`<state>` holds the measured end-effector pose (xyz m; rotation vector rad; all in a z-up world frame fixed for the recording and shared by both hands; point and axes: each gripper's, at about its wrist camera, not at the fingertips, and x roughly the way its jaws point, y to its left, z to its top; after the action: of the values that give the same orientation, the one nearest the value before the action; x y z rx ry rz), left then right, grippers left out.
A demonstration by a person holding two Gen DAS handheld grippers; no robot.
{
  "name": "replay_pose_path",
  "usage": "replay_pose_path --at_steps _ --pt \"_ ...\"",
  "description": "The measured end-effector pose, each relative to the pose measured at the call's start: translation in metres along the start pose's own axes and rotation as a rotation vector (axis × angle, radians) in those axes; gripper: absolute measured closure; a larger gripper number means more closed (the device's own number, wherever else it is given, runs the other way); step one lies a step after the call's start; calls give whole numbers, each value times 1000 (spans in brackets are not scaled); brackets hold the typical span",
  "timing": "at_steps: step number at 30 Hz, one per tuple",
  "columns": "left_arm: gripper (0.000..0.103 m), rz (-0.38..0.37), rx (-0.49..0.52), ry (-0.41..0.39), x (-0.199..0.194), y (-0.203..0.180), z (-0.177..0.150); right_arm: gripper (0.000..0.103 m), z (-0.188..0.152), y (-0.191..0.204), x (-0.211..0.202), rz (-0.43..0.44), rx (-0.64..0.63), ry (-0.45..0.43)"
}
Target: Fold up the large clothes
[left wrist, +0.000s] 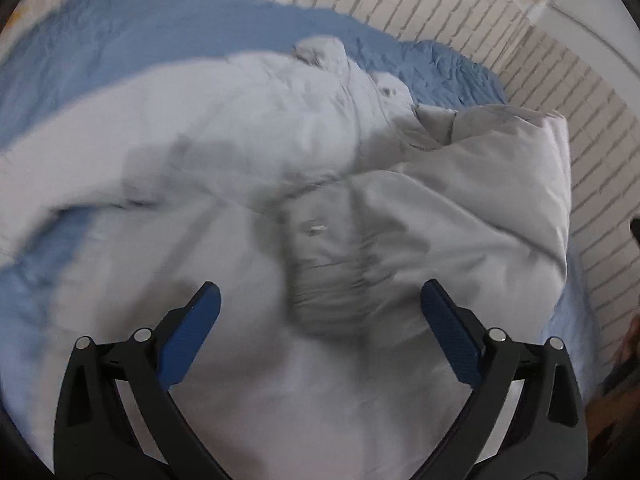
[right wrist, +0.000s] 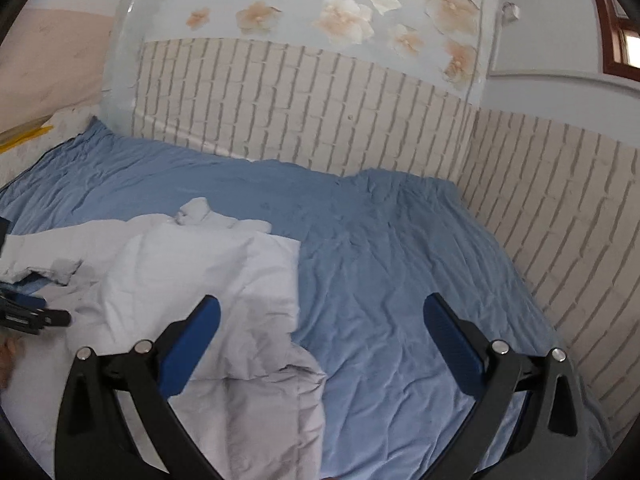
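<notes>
Plainly, both claws stand wide and hold nothing. The left gripper (left wrist: pixel 320 304) points steeply down over a pale grey garment (left wrist: pixel 280 152), its 2 blue pads (left wrist: pixel 192 336) spread far apart with only loose cloth below and between them; no pad presses on the fabric. The picture from this side is smeared, so the darker ribbed band (left wrist: pixel 324 276) just ahead of the jaws may be a cuff or a hem, I cannot tell which. The garment lies bunched across the near half of the bed, with a small collar-like fold (left wrist: pixel 320 50) toward the far edge and a thick folded-over part (left wrist: pixel 500 184) toward the bed's right edge.

The right gripper (right wrist: pixel 320 320) is equally wide, and its fingers (right wrist: pixel 452 340) frame bare blue bedsheet (right wrist: pixel 400 248) on one side and the garment's edge on the other, touching neither as far as the view shows. From here the garment sits by the bed's near left part, and the left gripper shows as a dark shape at the frame's left edge above the cloth. A brick-pattern wall (right wrist: pixel 304 108) runs along the bed's far and right edges, with flower decals (right wrist: pixel 344 20) above it.
</notes>
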<state>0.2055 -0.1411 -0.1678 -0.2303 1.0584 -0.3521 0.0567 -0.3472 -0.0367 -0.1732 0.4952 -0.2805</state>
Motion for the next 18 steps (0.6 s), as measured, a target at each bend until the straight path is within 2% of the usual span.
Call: replay_pose_path --at_steps 2,3,4,6,8,10,12,15,17,18 --pt "17 6 36 50 26 -19 -1 2 -5 -10 7 -35 -5 4" --pt "33 23 73 68 36 -27 -2 2 -7 -14 9 -50 -2 10" --pt "38 76 133 88 50 -41 -3 2 -9 -20 9 -68 9 19" --pt "49 121 145 82 60 -47 1 2 -11 -33 11 -83 55 35" --pt "54 113 94 74 59 -44 12 2 -11 -45 10 -69 104 43" --pt "68 168 110 16 48 -44 26 2 -11 -51 13 -75 123 46" --pt "72 281 157 -104 21 -44 51 2 -13 -55 16 -91 132 52" --pt "72 411 155 -271 -22 -30 97 2 -16 -58 26 -92 151 73" --pt "68 473 152 -329 -40 -18 125 2 -19 -57 32 -85 161 89" --pt "60 493 145 -320 -40 -10 139 2 -20 -56 38 -80 168 102"
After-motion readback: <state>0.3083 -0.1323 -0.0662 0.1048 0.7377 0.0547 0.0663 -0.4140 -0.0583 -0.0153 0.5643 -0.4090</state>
